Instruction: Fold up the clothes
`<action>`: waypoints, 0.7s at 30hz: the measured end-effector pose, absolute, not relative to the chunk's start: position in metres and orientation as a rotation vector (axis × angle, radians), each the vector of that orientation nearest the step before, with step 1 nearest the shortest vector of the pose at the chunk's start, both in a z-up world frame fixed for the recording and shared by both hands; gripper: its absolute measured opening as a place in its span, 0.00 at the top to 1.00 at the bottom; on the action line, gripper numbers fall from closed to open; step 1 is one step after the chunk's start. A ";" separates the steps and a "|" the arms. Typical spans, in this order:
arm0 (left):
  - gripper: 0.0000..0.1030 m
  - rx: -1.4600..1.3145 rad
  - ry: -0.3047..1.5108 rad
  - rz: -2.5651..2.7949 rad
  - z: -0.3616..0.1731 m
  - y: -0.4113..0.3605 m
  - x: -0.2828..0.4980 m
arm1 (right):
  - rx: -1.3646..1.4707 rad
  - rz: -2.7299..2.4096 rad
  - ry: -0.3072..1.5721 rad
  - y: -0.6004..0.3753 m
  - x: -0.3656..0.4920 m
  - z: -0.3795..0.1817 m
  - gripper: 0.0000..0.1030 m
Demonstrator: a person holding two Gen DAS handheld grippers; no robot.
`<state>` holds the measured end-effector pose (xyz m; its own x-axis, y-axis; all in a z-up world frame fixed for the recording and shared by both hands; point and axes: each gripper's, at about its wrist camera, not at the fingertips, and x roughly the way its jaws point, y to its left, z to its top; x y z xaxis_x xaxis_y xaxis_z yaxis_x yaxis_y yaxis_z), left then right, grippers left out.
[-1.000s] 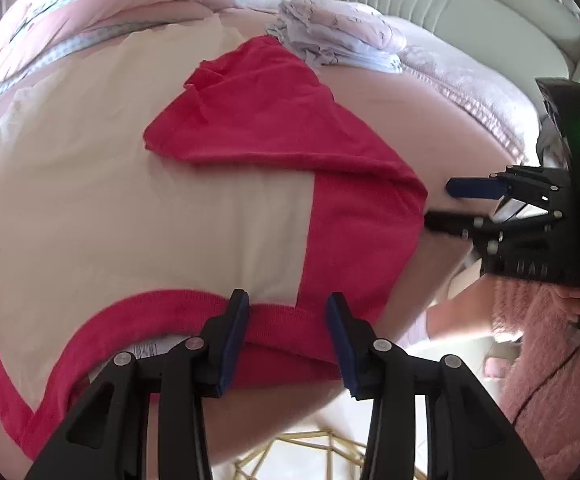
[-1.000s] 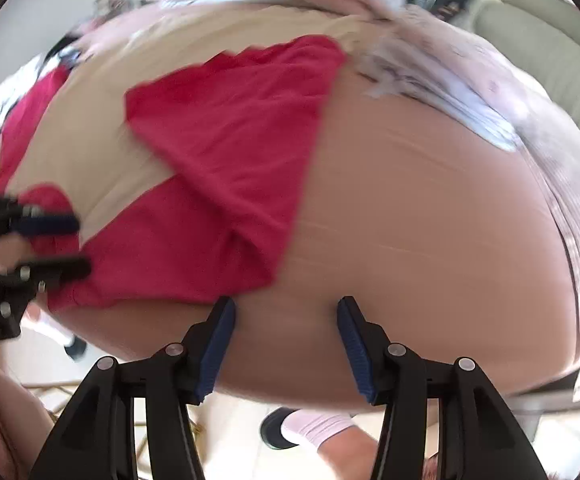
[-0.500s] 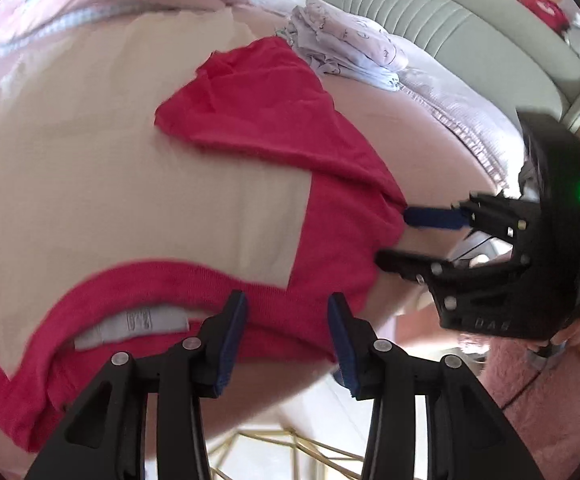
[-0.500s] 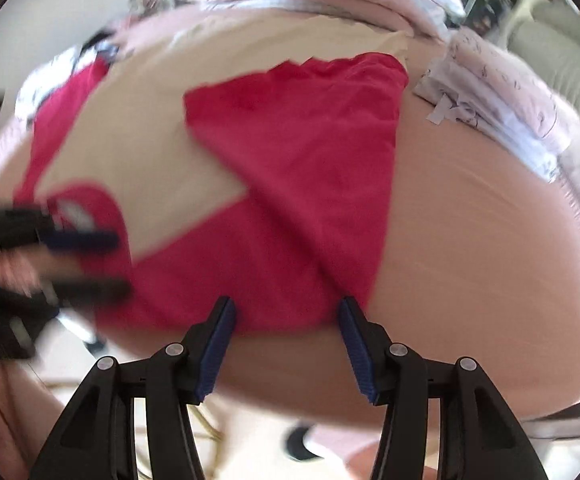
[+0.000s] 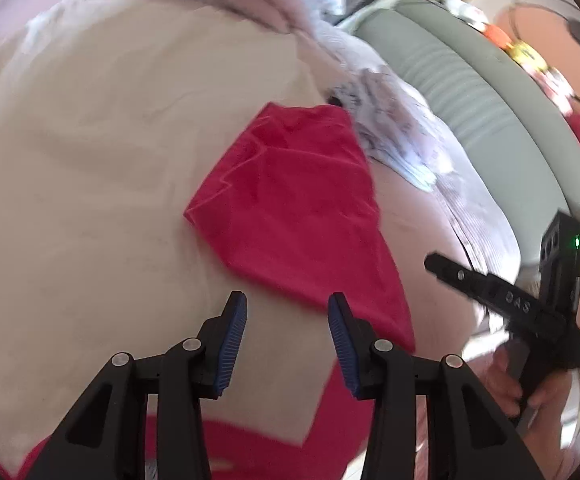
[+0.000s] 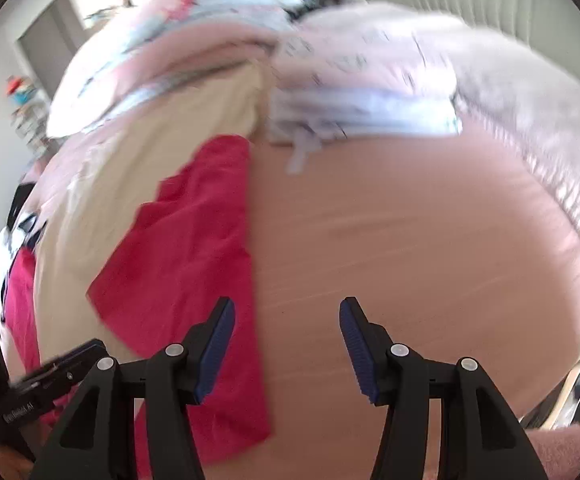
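Partly folded, the cream-and-red garment lies on the bed, one red sleeve turned inward; more folds seemingly remain. Both the left gripper and the right gripper hover with fingers apart, empty.

A bedroom in a home: a big bed with a pink sheet, soft pillows, and a padded grey-green headboard.

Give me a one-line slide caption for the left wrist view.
Open left gripper hovers over a cream-and-red garment on the bed, right gripper alongside.
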<state>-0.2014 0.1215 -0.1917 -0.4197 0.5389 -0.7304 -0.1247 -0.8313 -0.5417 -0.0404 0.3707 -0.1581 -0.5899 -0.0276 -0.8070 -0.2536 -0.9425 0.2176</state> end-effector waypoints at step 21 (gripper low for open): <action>1.00 -1.361 -0.413 2.386 -0.170 0.127 -0.232 | -1.382 2.596 0.510 0.388 -0.115 -0.154 0.48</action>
<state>-0.2324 0.1273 -0.1703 -0.4702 0.4461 -0.7615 -0.1642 -0.8920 -0.4212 -0.1150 0.3875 -0.1545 -0.5616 -0.0219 -0.8271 -0.2928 -0.9297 0.2234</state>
